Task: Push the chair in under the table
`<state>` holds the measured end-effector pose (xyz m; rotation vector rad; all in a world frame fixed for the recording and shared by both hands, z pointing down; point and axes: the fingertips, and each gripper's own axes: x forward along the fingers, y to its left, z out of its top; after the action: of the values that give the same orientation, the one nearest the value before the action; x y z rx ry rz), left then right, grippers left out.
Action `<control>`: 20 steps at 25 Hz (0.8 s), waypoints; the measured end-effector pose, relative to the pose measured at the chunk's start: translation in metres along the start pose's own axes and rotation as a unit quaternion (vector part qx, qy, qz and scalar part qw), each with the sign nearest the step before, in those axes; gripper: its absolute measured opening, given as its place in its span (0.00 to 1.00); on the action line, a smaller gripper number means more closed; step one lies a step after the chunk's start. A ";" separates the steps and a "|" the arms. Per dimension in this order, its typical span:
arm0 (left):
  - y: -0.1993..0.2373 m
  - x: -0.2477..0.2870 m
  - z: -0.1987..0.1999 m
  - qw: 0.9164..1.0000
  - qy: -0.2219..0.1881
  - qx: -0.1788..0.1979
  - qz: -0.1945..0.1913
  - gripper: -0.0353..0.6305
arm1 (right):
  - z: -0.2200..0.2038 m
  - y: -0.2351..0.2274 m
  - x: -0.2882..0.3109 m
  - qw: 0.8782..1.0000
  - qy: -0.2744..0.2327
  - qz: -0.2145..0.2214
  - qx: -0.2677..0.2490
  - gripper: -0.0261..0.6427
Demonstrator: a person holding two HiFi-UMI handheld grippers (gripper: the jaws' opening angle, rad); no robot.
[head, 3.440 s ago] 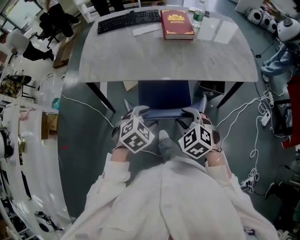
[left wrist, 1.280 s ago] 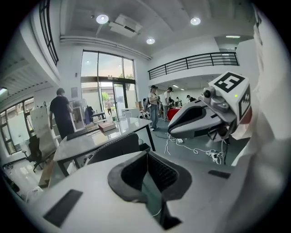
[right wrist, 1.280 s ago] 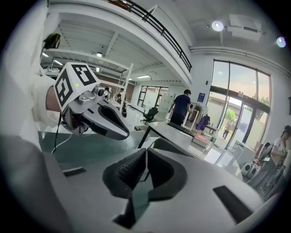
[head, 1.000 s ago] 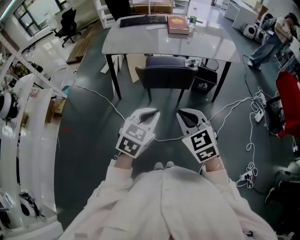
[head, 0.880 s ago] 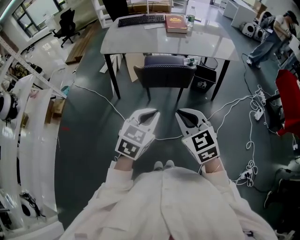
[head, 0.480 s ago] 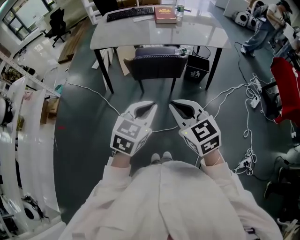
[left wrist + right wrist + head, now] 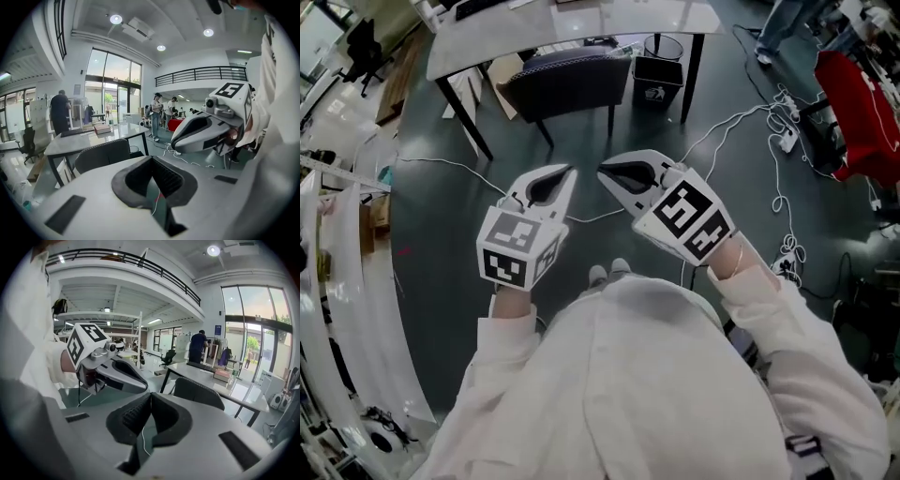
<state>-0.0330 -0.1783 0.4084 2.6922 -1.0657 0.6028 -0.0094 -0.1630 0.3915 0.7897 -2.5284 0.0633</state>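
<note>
A thin white cable (image 7: 427, 159) is lying across the dark floor at the left. The left hand-held gripper (image 7: 564, 174) is pointing forward and slightly down, its jaws pressed fully together with nothing between them. Ahead of it, well apart from both hands, the chair (image 7: 567, 82) is sitting with its seat under the table (image 7: 581, 21). Its backrest is standing just at the table's near edge, between the two front table legs. A black bin (image 7: 656, 81) is standing just beside the chair on the right. The right hand-held gripper (image 7: 604, 172) is likewise closed tight and carrying nothing, its tip near the left one's.

The chair is looking as good as tucked in, so the task is appearing done or nearly so. If a last nudge is wanted, the person is going to need to walk up to the chair. Both closed tips should go against the top of the backrest, one toward each side. Pressing evenly and straight should keep the chair from twisting into a table leg or the bin. The floor cable and the tangle of cords (image 7: 786, 251) at the right are calling for careful footing.
</note>
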 end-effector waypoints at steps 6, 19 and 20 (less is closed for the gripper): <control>-0.006 0.004 -0.005 1.000 0.003 -0.015 0.005 0.08 | -0.012 0.003 -0.008 1.000 0.019 0.011 -0.017 0.08; -0.015 0.013 0.005 1.000 -0.006 -0.022 0.000 0.07 | -0.008 -0.016 -0.017 1.000 0.013 -0.012 -0.012 0.08; -0.018 0.014 0.004 1.000 -0.004 -0.023 -0.002 0.08 | -0.013 -0.016 -0.020 1.000 0.015 -0.014 -0.009 0.08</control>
<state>-0.0107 -0.1752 0.4105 2.6595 -1.0620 0.5608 0.0188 -0.1632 0.3918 0.8111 -2.4861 0.0425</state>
